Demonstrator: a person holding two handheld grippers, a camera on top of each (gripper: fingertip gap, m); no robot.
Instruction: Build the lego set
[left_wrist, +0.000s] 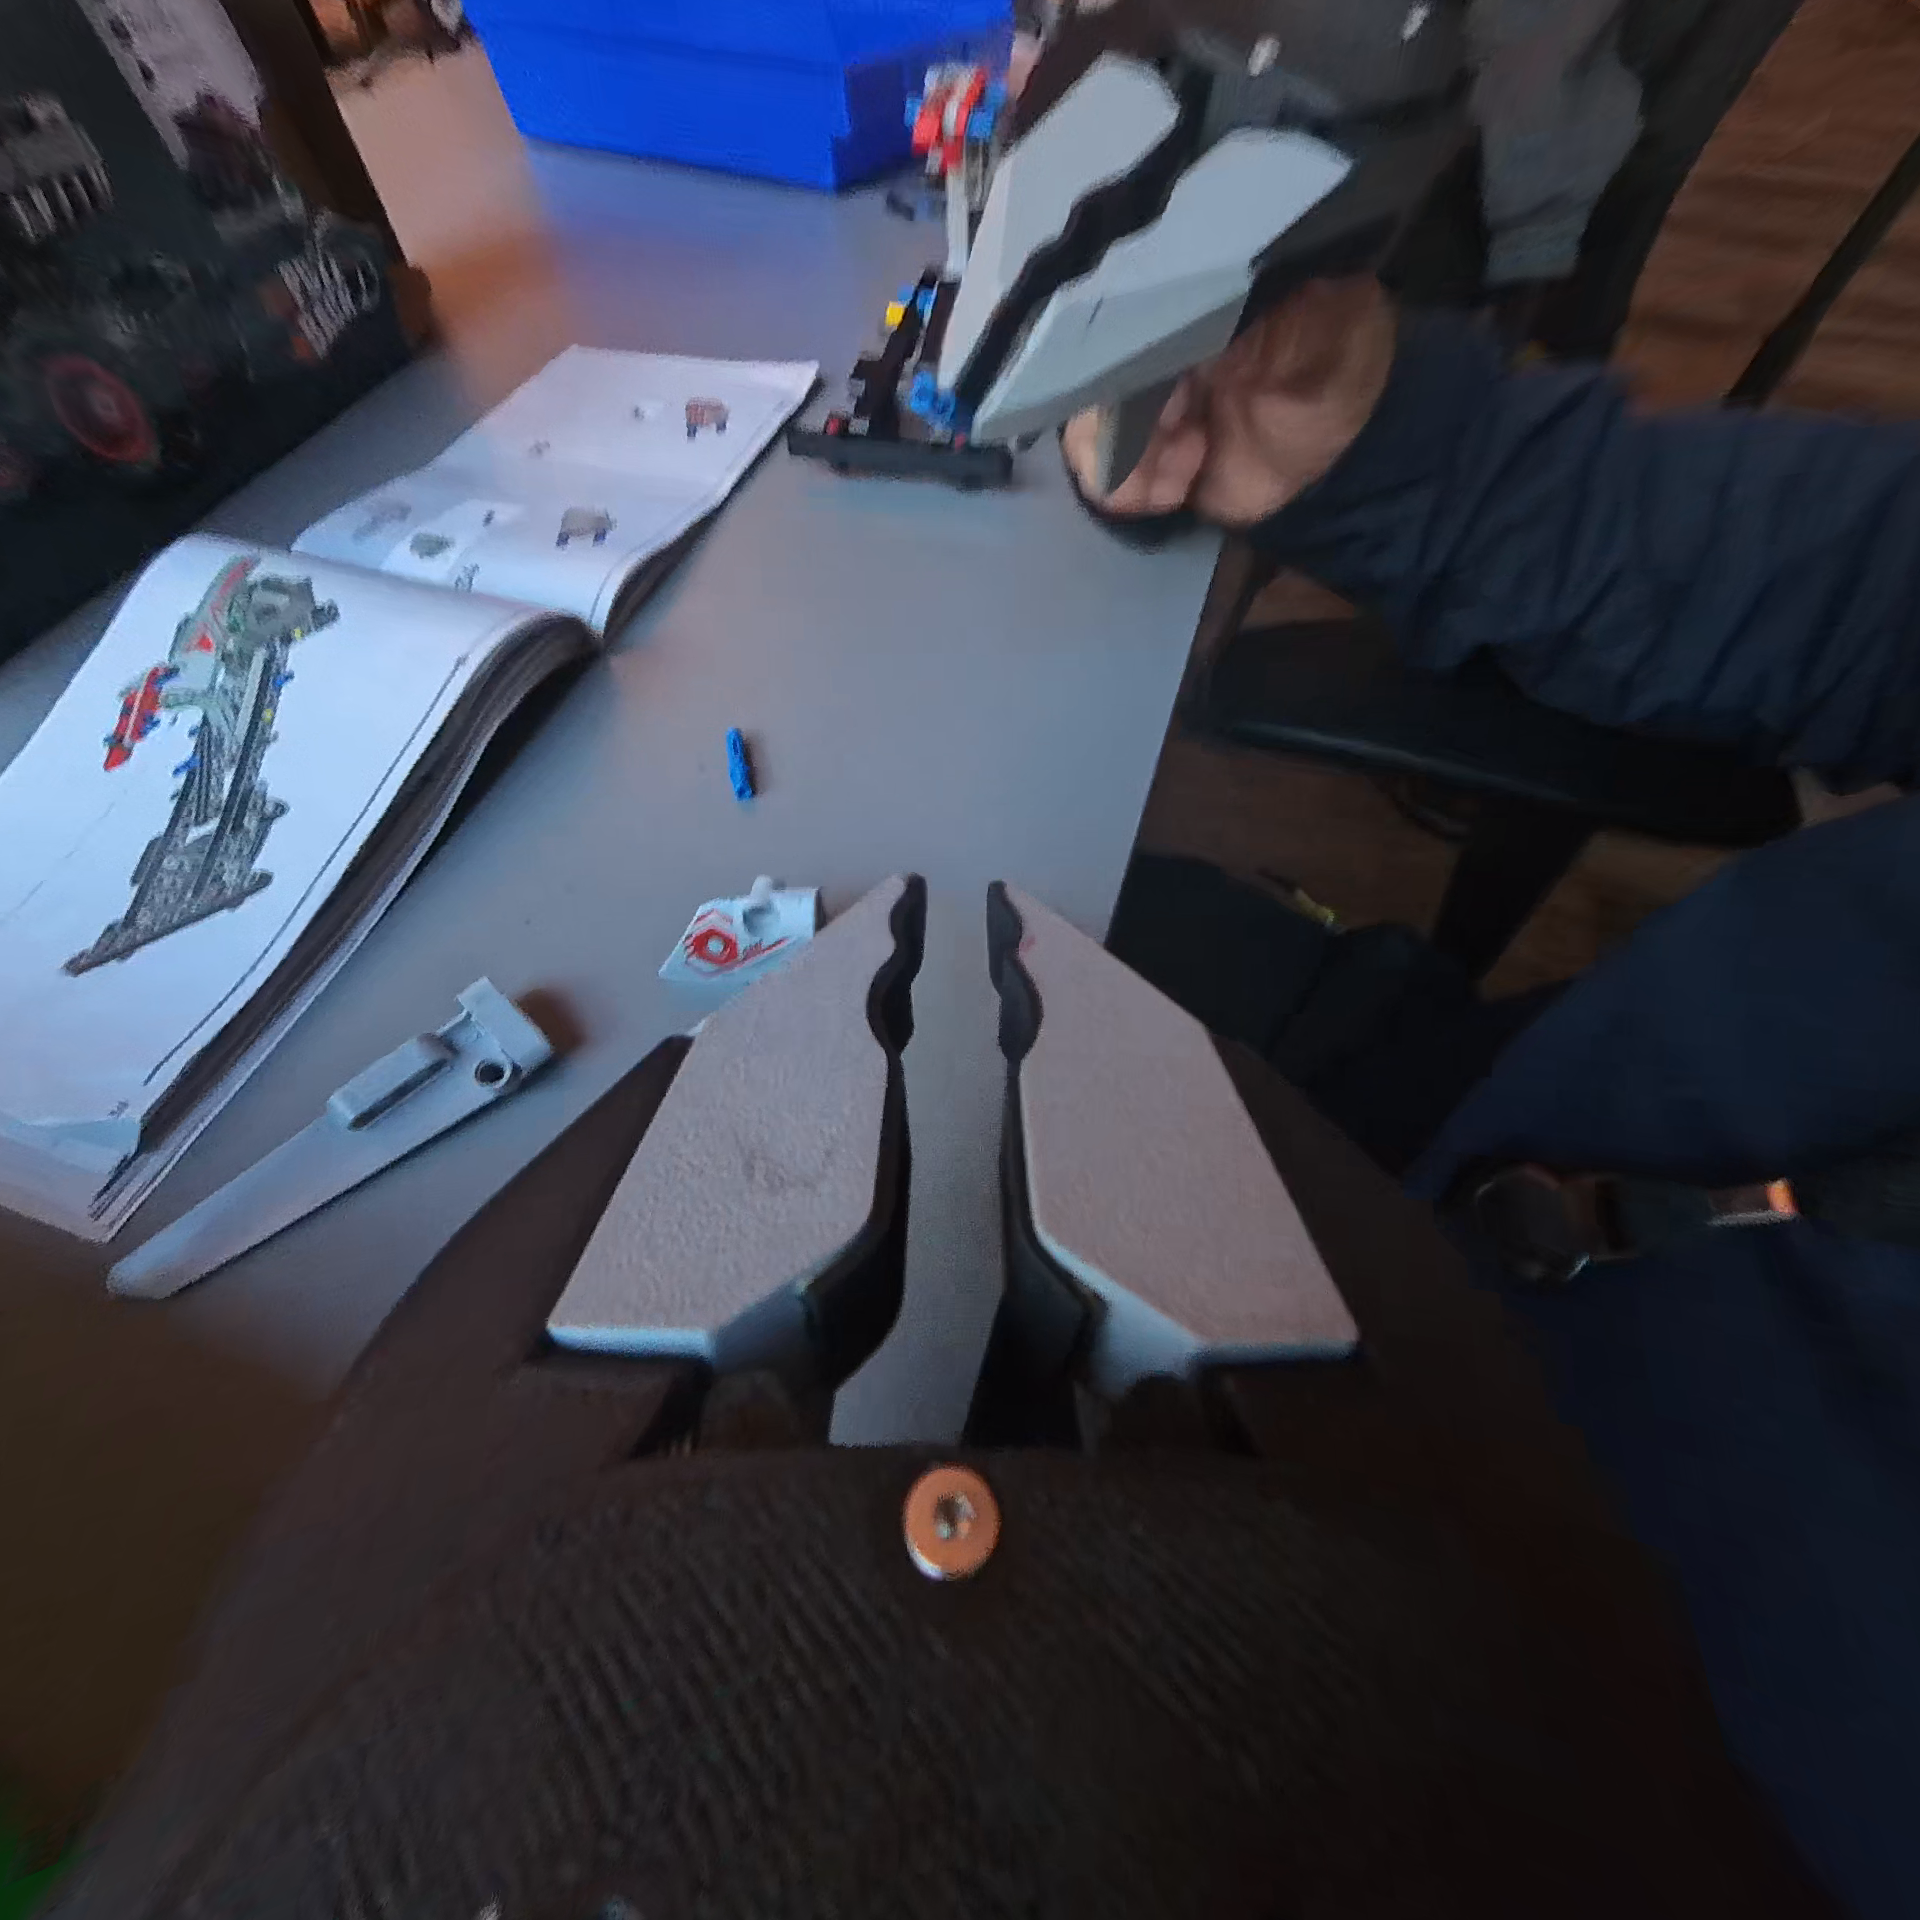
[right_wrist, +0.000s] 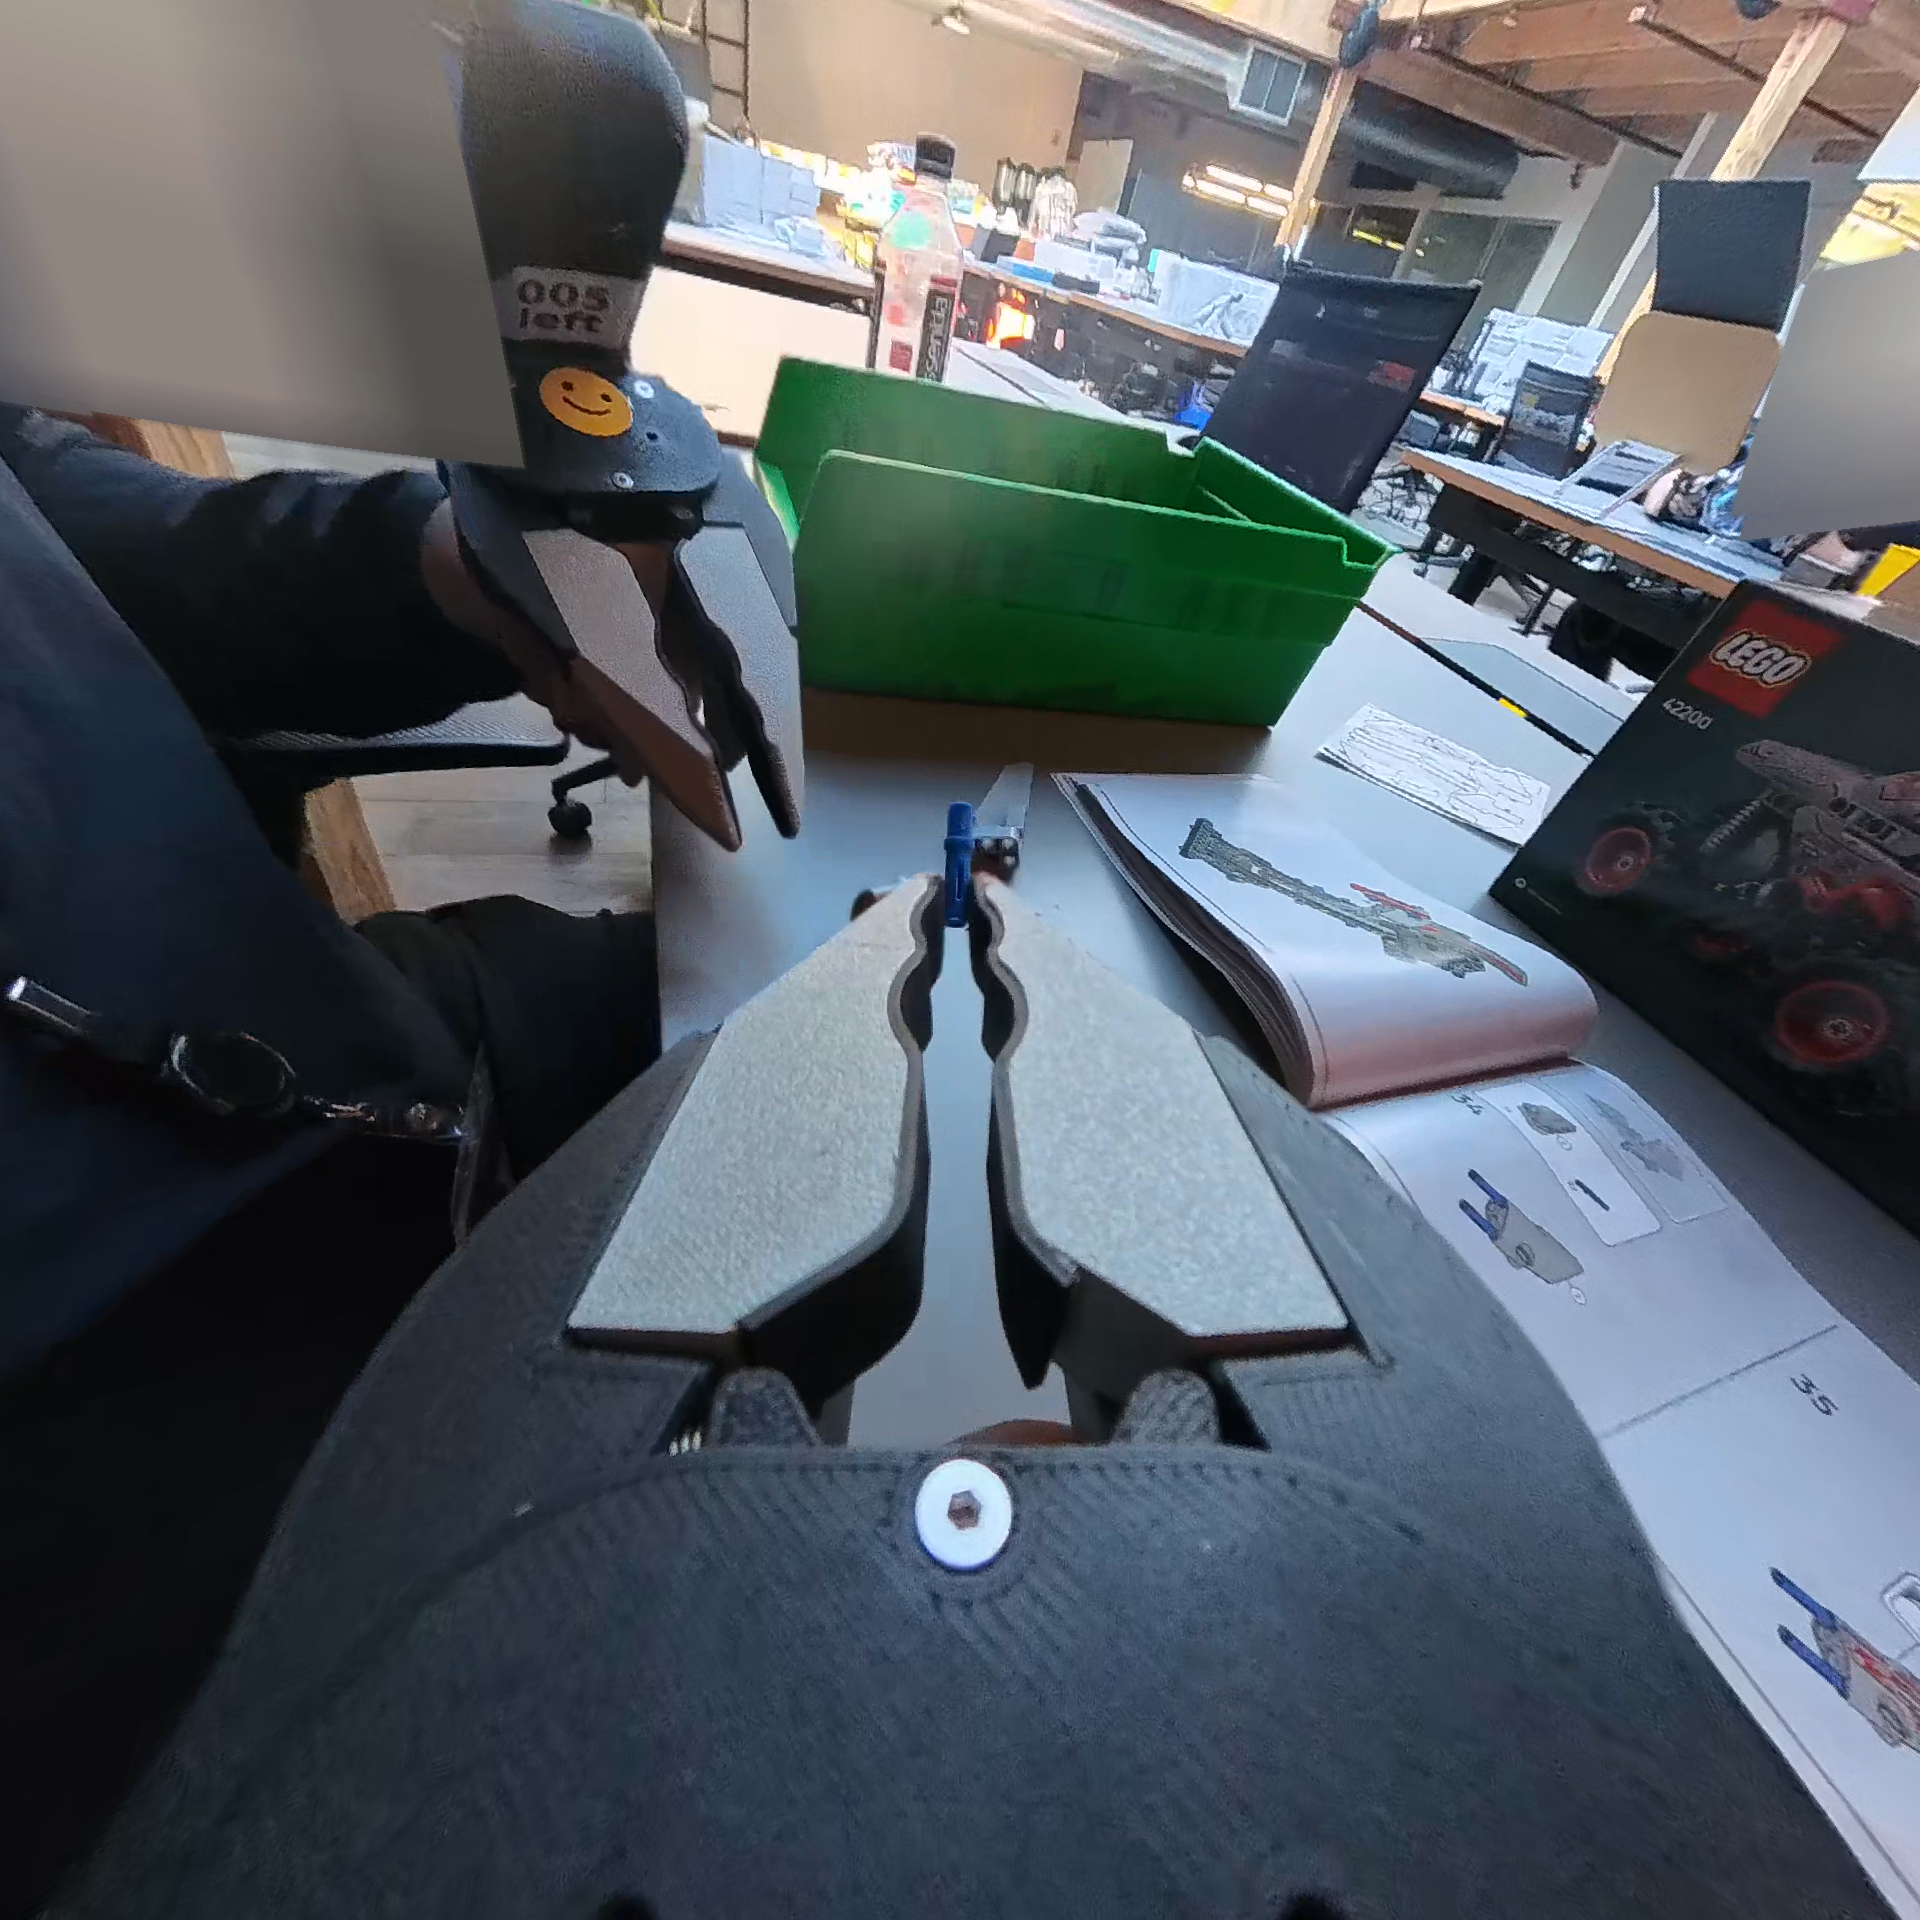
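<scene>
Left wrist view: left gripper (left_wrist: 954, 896) hangs slightly parted and empty above the table (left_wrist: 935, 644). A blue pin (left_wrist: 739, 762) lies ahead of its tips, long axis running roughly away; a grey panel (left_wrist: 332, 1132) lies to its left.

Right wrist view: right gripper (right_wrist: 957, 902) seems to pinch a second blue pin (right_wrist: 957, 868), upright, though the grip is hard to confirm. The grey panel (right_wrist: 1010, 802) lies just beyond.

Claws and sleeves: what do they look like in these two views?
Both are alike: the right claw and the left claw have flat grey textured fingers with wavy black inner edges on a ribbed black body. The left's body carries a round yellow sticker and a white label. The person wears dark navy sleeves.
</scene>
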